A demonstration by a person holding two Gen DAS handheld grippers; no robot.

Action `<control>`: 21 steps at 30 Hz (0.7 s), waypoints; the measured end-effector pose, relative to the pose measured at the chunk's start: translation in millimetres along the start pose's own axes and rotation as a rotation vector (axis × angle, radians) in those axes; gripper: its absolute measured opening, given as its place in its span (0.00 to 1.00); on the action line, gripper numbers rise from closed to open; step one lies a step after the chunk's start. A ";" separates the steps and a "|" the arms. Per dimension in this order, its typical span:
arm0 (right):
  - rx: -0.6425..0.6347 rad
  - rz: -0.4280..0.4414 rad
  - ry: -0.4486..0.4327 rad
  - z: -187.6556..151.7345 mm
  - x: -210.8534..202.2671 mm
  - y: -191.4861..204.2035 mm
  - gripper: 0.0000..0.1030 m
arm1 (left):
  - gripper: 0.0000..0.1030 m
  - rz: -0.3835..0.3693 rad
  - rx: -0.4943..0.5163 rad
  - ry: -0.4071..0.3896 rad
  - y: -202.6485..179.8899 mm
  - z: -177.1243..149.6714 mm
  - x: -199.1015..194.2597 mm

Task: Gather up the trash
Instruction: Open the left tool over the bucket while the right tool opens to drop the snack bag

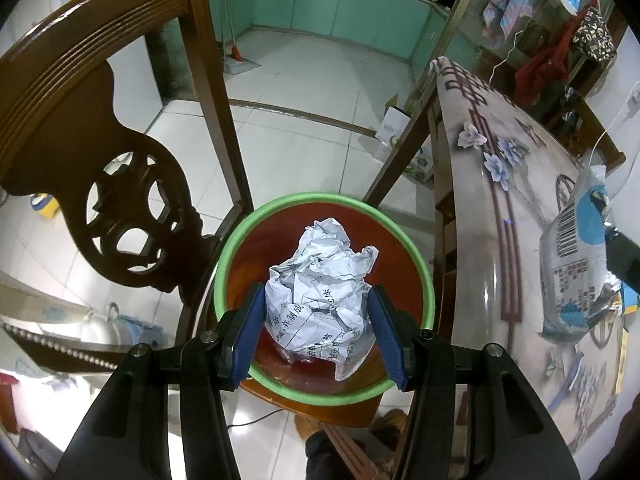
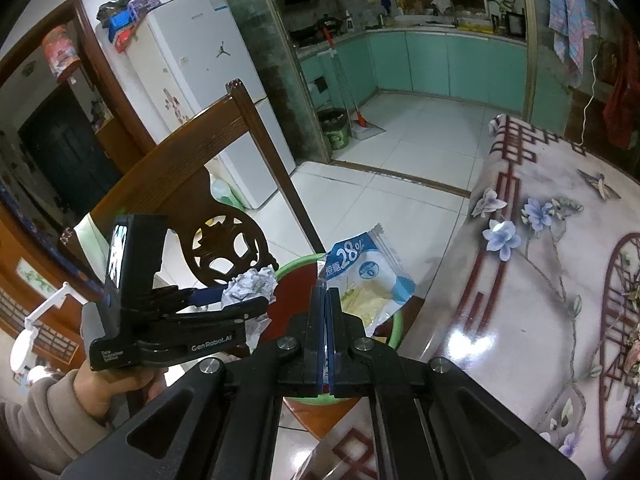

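Observation:
A crumpled ball of printed paper (image 1: 320, 292) sits between the blue pads of my left gripper (image 1: 316, 296), which is shut on it. The ball hangs just over a green-rimmed bin (image 1: 316, 197) with a red inside. The right wrist view shows the same paper ball (image 2: 252, 284) in the left gripper (image 2: 244, 292), above the bin (image 2: 296, 266). My right gripper (image 2: 325, 290) is shut on the edge of a blue and white snack wrapper (image 2: 368, 272), held over the bin's right side. In the left wrist view the wrapper (image 1: 572, 264) hangs from the right gripper (image 1: 600, 204) over the table.
The bin rests on a carved wooden chair (image 1: 100, 120) beside a table with a floral cloth (image 1: 500, 200). A hand and grey sleeve (image 2: 100, 384) carry the left gripper. A cardboard box (image 1: 394, 128) stands on the tiled floor; a white fridge (image 2: 192, 64) is behind the chair.

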State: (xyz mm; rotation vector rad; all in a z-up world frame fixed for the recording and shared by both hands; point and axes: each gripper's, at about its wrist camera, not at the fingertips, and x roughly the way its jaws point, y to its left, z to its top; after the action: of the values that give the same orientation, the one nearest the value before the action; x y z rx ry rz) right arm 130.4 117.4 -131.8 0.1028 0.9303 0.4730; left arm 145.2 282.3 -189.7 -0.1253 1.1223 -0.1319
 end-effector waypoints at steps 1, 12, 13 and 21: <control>0.005 0.005 0.006 0.7 3.3 -0.8 0.01 | 0.49 0.001 0.001 0.002 0.6 0.8 1.5; -0.009 0.039 0.010 7.6 31.2 1.0 0.05 | 0.62 -0.005 -0.014 0.007 8.2 11.7 6.8; -0.006 0.028 0.009 8.4 32.4 -0.3 0.17 | 0.71 -0.005 -0.021 0.001 9.5 12.9 6.0; 0.025 -0.021 -0.065 3.1 10.3 -12.3 0.56 | 0.75 -0.014 -0.030 -0.043 3.6 15.8 -10.0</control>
State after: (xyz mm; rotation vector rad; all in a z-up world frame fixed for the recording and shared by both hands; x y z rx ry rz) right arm 142.3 111.3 -141.1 0.1306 0.8727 0.4361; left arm 155.4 288.1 -174.7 -0.1621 1.0810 -0.1239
